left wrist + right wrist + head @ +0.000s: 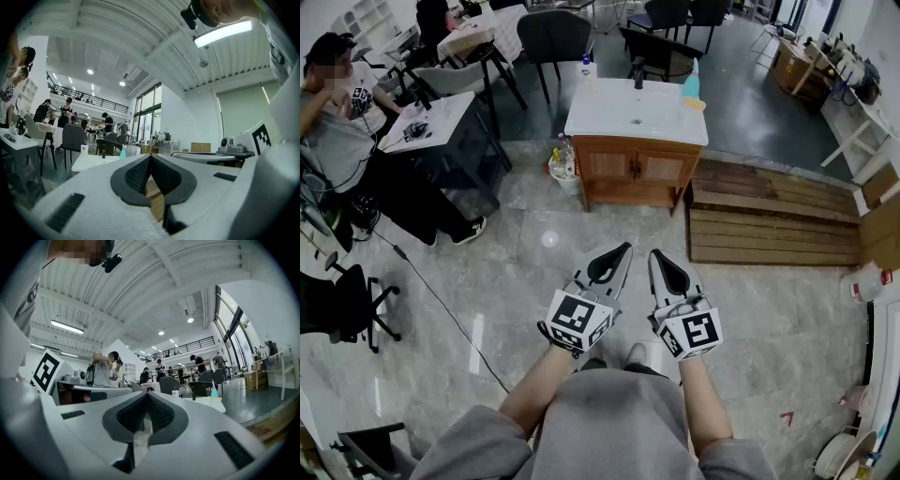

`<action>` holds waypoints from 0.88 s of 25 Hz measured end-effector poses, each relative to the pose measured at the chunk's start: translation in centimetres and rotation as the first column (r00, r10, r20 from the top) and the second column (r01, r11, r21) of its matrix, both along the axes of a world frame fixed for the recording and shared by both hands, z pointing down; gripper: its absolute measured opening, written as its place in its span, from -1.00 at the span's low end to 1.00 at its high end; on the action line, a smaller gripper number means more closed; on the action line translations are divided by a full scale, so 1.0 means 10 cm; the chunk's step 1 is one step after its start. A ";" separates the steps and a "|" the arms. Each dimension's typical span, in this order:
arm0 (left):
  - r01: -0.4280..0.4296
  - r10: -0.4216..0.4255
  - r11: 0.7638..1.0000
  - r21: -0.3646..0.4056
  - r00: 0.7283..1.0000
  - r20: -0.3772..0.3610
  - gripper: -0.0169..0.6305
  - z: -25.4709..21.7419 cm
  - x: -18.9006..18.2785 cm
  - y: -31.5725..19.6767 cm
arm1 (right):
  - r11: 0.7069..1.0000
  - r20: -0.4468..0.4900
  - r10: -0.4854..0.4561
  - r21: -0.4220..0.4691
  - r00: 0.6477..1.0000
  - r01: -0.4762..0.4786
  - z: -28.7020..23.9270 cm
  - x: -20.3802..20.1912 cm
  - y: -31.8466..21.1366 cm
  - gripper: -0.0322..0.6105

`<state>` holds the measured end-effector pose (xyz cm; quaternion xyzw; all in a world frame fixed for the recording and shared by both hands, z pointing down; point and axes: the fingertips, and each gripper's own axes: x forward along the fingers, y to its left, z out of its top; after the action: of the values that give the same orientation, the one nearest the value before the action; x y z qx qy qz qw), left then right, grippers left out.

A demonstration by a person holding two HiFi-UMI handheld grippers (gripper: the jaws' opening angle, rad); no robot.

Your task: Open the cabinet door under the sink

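glossy stone floor (pixel 534 281), wooden cabinet (pixel 633 169), smooth white countertop (pixel 619 112)

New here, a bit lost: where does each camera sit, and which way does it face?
Head view: on the person's head, facing steeply down at floor and sink cabinet; shows forearms, left gripper, right gripper.
Left gripper view: on that gripper, looking along its shut jaws toward the sink cabinet; person overhead.
Right gripper view: likewise, on the right gripper.
Shared: all show the blue bottle.

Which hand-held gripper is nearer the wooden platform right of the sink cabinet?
Right. The right hand-held gripper is left of the wooden platform, well apart; the left hand-held gripper is farther left.
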<state>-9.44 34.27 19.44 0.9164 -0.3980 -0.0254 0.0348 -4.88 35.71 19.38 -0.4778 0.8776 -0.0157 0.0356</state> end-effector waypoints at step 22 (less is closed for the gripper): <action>-0.004 0.003 0.999 -0.035 1.000 -0.011 -0.92 0.15 -0.66 -0.19 | 1.000 0.001 0.017 -0.025 1.000 -0.017 0.11 -0.55 -0.21 -0.87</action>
<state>-16.05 32.39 20.96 0.9162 -0.3965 -0.0232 0.0529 -10.34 33.56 20.51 -0.4855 0.8733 -0.0266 0.0305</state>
